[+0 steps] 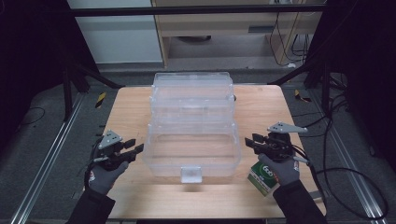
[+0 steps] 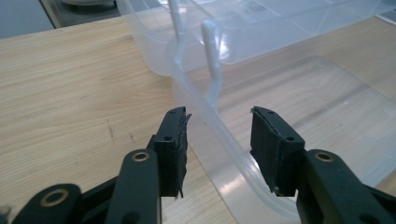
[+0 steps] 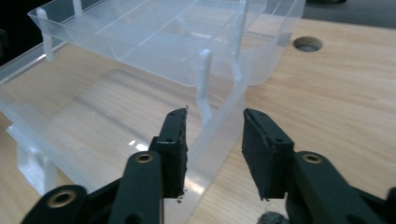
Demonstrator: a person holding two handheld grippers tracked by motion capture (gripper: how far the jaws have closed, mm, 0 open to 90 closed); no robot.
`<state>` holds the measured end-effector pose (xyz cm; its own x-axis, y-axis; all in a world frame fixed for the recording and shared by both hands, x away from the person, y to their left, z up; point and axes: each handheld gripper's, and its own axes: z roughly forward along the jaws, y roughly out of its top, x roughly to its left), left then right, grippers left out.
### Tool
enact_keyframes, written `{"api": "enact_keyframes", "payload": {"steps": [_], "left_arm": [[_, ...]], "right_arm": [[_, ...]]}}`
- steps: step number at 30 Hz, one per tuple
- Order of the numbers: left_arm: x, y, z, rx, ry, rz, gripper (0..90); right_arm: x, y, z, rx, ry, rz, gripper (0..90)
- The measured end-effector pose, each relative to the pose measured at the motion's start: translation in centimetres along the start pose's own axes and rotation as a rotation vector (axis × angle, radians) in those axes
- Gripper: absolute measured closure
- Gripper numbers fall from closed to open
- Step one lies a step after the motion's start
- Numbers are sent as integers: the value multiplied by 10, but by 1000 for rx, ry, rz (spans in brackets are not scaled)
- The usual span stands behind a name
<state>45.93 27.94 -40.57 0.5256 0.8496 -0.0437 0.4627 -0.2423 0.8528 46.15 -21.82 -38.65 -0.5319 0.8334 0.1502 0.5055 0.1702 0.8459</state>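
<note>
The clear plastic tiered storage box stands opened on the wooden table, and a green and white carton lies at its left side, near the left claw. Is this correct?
Not quite. The high view shows the green and white carton at the right side of the clear plastic tiered storage box, under the right claw. The box does stand opened on the wooden table.

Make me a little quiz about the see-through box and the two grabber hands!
1. True or false: the clear tiered box stands opened out, its trays stepped back.
2. What lies under the right gripper near the table's front edge: A a green and white carton, B a red cup, C a spoon?
3. In each gripper view, what runs between the open jaws?

Key: 1 true. 2 A, the green and white carton. 3 The box's side wall; the left gripper straddles it too, pads not pressing.
</note>
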Motion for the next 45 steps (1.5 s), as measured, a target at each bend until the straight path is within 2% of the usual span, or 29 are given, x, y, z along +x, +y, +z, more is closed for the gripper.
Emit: {"api": "enact_keyframes", "payload": {"steps": [4, 7, 13, 16, 18, 23, 25, 30, 32, 34, 35, 36, 37, 45], "left_arm": [[5, -1, -1, -1, 14, -6, 515], [9, -2, -1, -10, 40, -15, 486], [13, -5, 2, 1, 50, -17, 456], [15, -6, 2, 7, 55, -19, 451], [17, -7, 2, 10, 65, -21, 448], [19, -7, 1, 9, 70, -26, 444], [20, -9, 3, 14, 73, -29, 442], [23, -10, 3, 23, 80, -33, 438], [23, -10, 3, 22, 82, -33, 437], [23, -10, 3, 22, 83, -32, 437], [22, -10, 3, 26, 84, -28, 436], [22, -10, 3, 26, 84, -28, 436], [22, -11, 4, 30, 86, -24, 435], [22, -11, 4, 34, 91, -16, 434]], "right_arm": [[-4, -1, -5, 12, -18, -20, 545], [-8, -1, -11, 50, -33, -36, 512], [-11, 3, -22, 107, -33, -67, 394], [-11, 4, -25, 126, -33, -64, 351], [-11, 4, -31, 160, -32, -81, 302], [-13, 4, -36, 184, -39, -76, 242], [-17, 3, -39, 202, -29, -54, 196], [-18, 3, -41, 239, -17, -57, 154], [-18, 3, -43, 265, -5, -44, 109], [-18, 3, -44, 272, -2, -46, 92], [-17, 2, -44, 297, -3, -63, 66], [-17, 2, -44, 297, -3, -63, 66], [-16, 0, -44, 324, -4, -79, 57], [-15, -9, -40, 405, -20, -73, 84]]}}
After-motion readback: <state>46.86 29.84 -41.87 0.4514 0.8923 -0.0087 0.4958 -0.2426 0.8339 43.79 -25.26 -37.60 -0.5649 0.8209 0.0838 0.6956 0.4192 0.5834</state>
